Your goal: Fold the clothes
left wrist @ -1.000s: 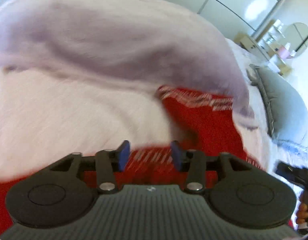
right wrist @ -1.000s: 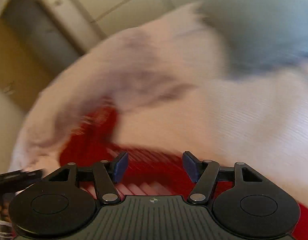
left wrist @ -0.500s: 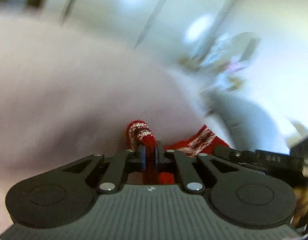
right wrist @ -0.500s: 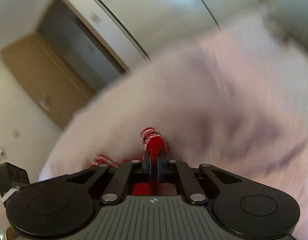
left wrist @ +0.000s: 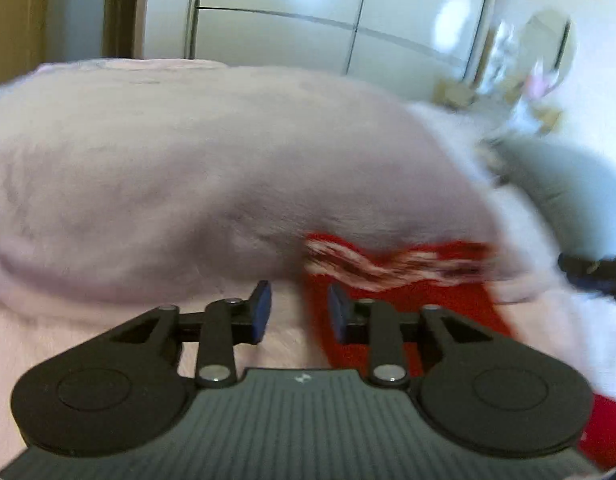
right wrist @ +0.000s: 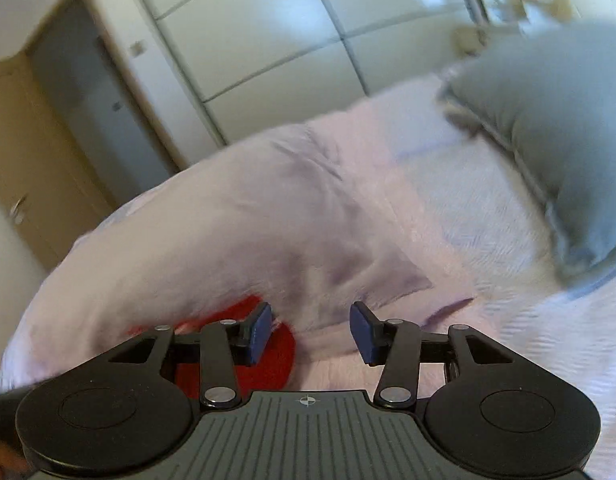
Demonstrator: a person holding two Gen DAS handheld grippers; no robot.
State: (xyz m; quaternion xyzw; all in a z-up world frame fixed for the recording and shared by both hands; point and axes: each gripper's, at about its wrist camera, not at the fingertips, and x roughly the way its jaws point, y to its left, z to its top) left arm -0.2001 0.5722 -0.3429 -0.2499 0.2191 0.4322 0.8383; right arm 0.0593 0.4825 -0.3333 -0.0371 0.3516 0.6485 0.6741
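I see a bed under a pale cover, white wardrobe doors behind it and a grey pillow to the right. A pink blanket is heaped across the bed, overlapping the red garment. My left gripper and right gripper angle downward, jaws opening with nothing between them.

Garment on the bed, partly under the blanket; pillow far right; wardrobe behind
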